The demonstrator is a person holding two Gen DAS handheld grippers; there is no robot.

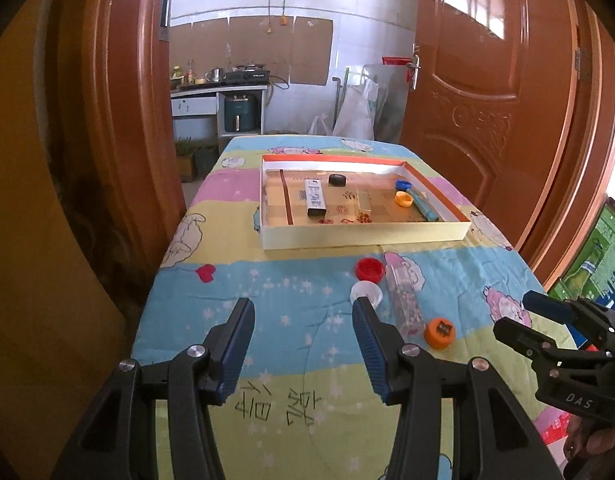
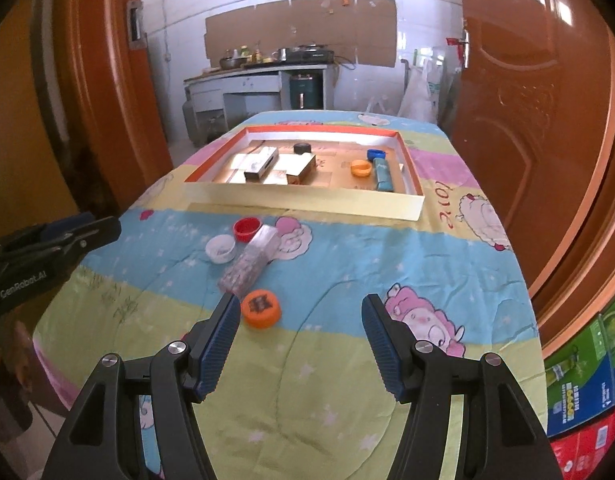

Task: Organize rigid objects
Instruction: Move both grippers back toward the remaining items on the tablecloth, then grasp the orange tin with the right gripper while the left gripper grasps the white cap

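A shallow cardboard tray (image 1: pixel 359 238) (image 2: pixel 299 202) lies at the far part of the table. It holds a black-and-white box, a black cap, blue and orange caps and a blue tube. In front of it on the cloth lie a red cap (image 1: pixel 370 269) (image 2: pixel 247 227), a white cap (image 1: pixel 367 293) (image 2: pixel 220 249), a clear plastic box (image 1: pixel 405 300) (image 2: pixel 249 264) and an orange cap (image 1: pixel 439 332) (image 2: pixel 262 307). My left gripper (image 1: pixel 303 312) is open over bare cloth, left of the white cap. My right gripper (image 2: pixel 301 308) is open, its left finger beside the orange cap.
A cartoon-print quilt (image 1: pixel 267 280) (image 2: pixel 387 248) covers the table. Orange-brown doors (image 1: pixel 487 100) (image 2: pixel 527 120) stand on both sides, with a kitchen counter (image 1: pixel 219 88) beyond. Coloured cartons (image 2: pixel 587 380) stand low at the right. A person's hand (image 1: pixel 587 440) holds the right gripper.
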